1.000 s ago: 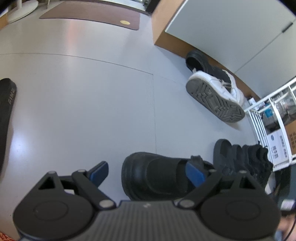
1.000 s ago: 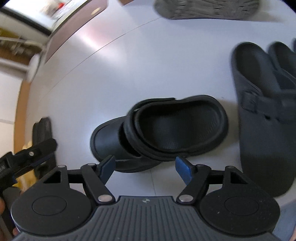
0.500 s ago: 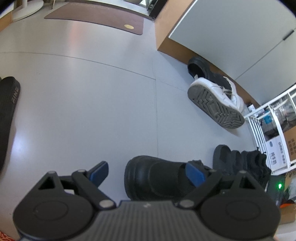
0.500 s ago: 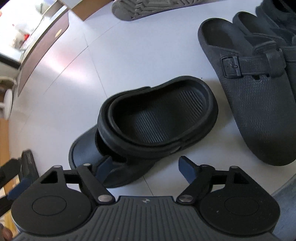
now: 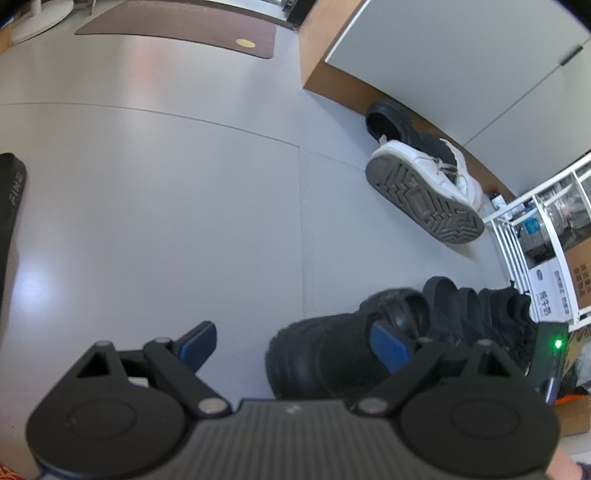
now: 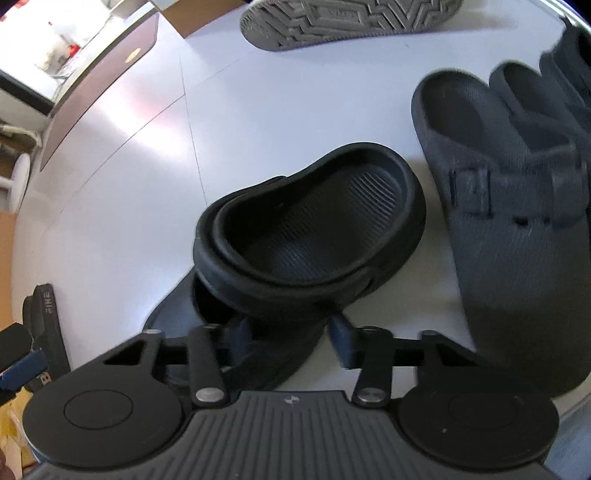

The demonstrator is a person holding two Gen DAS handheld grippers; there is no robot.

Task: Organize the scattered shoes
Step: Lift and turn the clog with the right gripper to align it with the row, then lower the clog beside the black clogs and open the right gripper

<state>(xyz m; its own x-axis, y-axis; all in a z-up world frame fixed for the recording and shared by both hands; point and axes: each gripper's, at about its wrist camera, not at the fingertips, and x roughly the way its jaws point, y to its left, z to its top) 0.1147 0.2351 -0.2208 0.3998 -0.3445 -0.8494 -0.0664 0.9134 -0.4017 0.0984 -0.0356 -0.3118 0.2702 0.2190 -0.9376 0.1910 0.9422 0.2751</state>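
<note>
We see a chunky black rubber clog point(image 6: 306, 236) with a ribbed footbed lying on the glossy grey floor point(image 6: 122, 177), a buckled black clog point(image 6: 517, 236) at its 3 o'clock. Our right hand-held gripper point(image 6: 291, 332) has just been closing, blue pads pinching the clog's rim at 6 o'clock. Our left hand-held gripper point(image 5: 291, 343) stands released. A white wire rack point(image 5: 517, 236) holds printed boxes.

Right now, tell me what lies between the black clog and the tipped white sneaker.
Bare grey floor, crossed only by a tile seam. The right wrist view shows it best, from the black clog up to the white sneaker; the left wrist view agrees.
</note>
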